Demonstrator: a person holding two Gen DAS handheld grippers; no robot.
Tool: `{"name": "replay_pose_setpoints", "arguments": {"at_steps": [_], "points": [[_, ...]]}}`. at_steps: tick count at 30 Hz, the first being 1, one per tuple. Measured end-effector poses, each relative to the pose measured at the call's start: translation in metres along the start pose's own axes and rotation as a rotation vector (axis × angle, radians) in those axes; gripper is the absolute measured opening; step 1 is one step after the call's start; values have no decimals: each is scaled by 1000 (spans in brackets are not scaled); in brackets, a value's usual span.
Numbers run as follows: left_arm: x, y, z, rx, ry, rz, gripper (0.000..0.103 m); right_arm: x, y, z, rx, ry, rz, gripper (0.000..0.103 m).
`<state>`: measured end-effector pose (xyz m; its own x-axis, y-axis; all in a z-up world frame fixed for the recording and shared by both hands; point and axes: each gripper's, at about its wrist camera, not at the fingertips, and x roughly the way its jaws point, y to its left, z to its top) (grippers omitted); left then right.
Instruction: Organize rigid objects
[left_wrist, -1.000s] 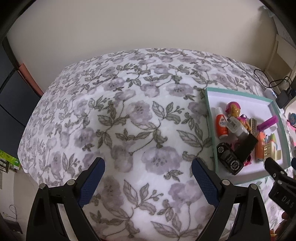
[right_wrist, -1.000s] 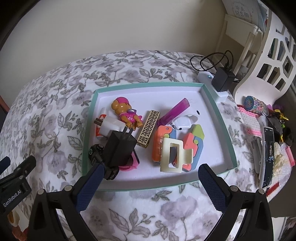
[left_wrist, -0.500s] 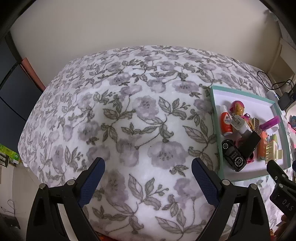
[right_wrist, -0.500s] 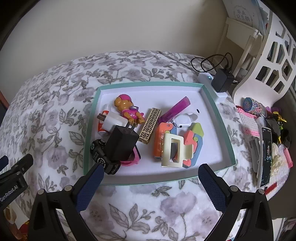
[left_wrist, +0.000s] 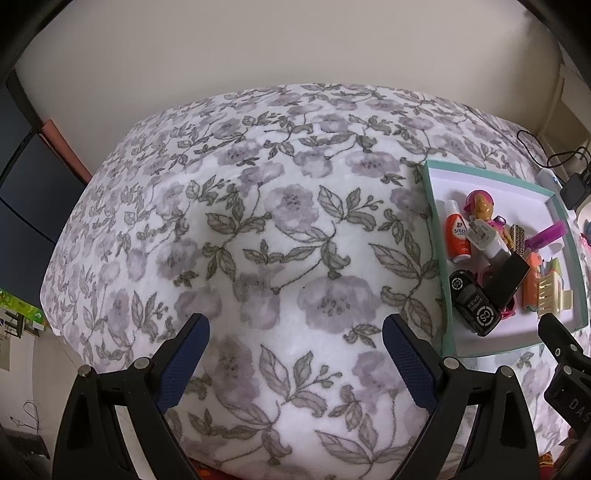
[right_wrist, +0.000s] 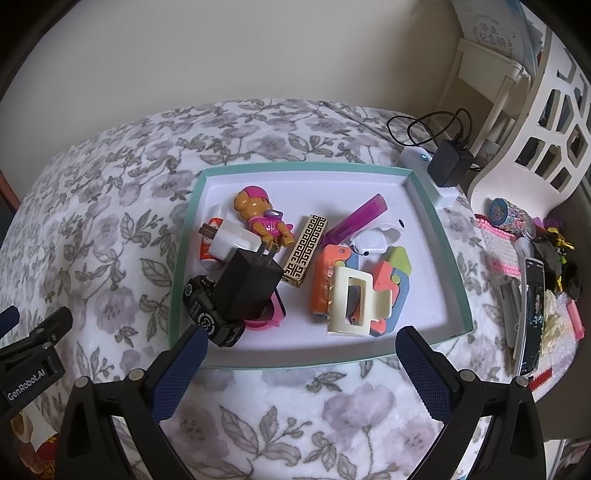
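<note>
Hovering: right gripper (right_wrist: 299, 363), fingers spread, empty, facing teal-rimmed white tray (right_wrist: 452, 258); cream plastic hair claw (right_wrist: 352, 304) at 12 o'clock. Left gripper (left_wrist: 295, 350) spread, empty. Descend straight, pinch claw's sides.

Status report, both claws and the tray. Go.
Left claw open, empty, over bare floral blanket. Right claw open, empty, at near rim of teal tray. Tray piled: black charger atop clutter. Nothing blocking.

On the bed (right_wrist: 110, 206) the tray (right_wrist: 424, 192) holds a charger (right_wrist: 247, 288) seemingly leaning on a toy car (right_wrist: 207, 314).
</note>
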<state>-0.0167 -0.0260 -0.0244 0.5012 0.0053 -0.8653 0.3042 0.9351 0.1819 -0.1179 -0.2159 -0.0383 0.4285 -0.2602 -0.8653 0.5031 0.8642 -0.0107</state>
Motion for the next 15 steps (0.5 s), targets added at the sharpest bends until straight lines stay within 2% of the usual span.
{"name": "replay_pose_setpoints", "arguments": {"at_steps": [15], "points": [[2, 1, 0, 0, 9, 0, 95, 2, 0, 0, 0, 7, 0, 103]]}}
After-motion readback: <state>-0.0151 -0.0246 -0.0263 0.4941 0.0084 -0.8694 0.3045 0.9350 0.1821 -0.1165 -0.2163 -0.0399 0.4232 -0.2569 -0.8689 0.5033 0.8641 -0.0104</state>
